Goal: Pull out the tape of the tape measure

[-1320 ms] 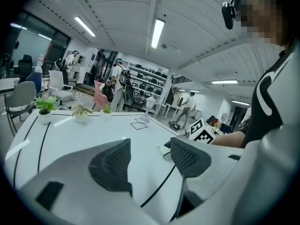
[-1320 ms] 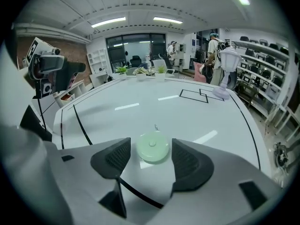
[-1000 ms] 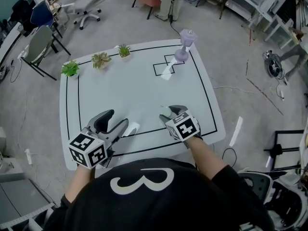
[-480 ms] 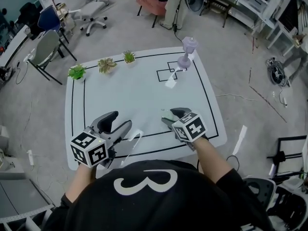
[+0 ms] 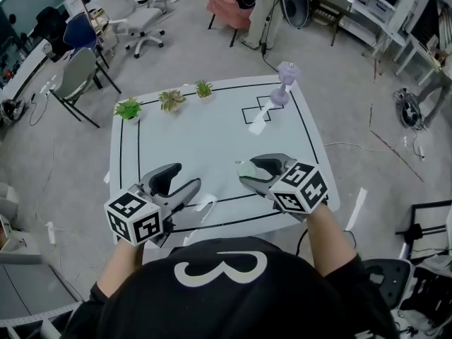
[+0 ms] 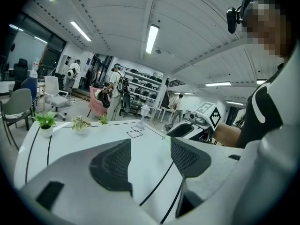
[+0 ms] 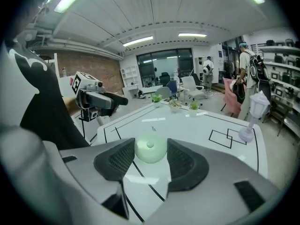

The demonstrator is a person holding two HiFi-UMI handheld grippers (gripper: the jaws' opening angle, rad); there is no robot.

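The right gripper [image 7: 151, 146] stays clamped on the pale green tape measure [image 7: 150, 153] seated between its pads, while a white strip [image 5: 205, 203] has curled up just off the left gripper [image 6: 150, 148], whose jaws stand apart and empty, so the pull looks unstarted.

Grey floor [image 5: 42, 161] around a white table [image 5: 212, 140], office chairs [image 5: 138, 13] (a pink seat [image 5: 227, 7] too), ceiling strip lights [image 6: 152, 37]
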